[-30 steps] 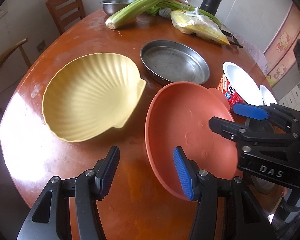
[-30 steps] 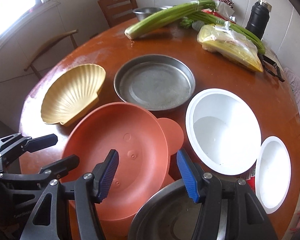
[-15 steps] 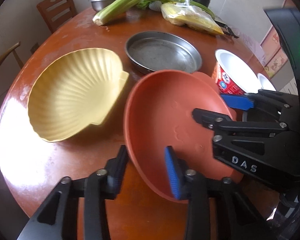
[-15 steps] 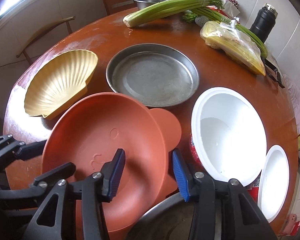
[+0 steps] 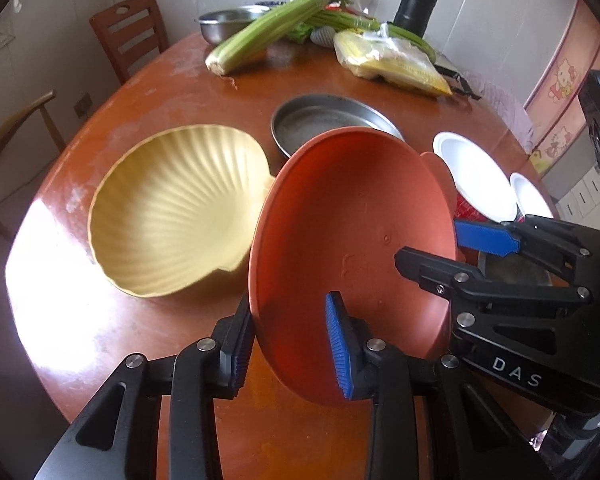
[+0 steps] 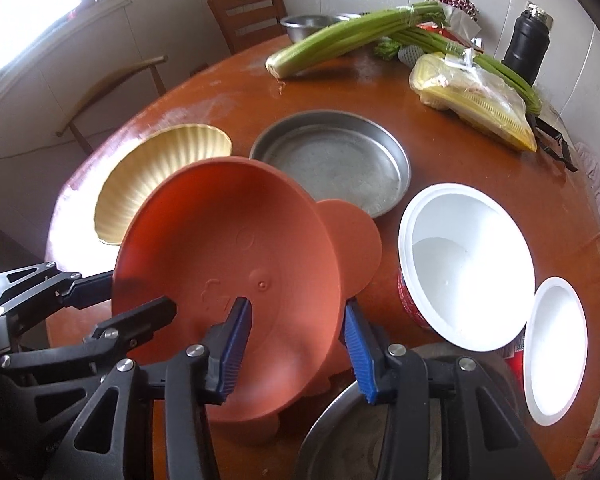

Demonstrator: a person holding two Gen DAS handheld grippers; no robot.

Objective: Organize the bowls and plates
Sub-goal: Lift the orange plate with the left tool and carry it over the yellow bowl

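Left gripper (image 5: 290,346) clamped on near rim of orange bowl (image 5: 352,232), one pad outside, one inside; bowl tilted, lifted off table (image 5: 112,336). Right gripper (image 6: 296,350) pinches the same bowl's opposite rim, jaws narrowed onto the wall. Beyond the bowl: yellow shell dish (image 5: 172,216) to left, steel pan (image 6: 332,160) ahead, white foam bowl (image 6: 464,264) to right

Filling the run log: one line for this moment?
left gripper: shut on orange bowl rim | right gripper: shut on opposite rim | bowl: tilted beside yellow shell dish
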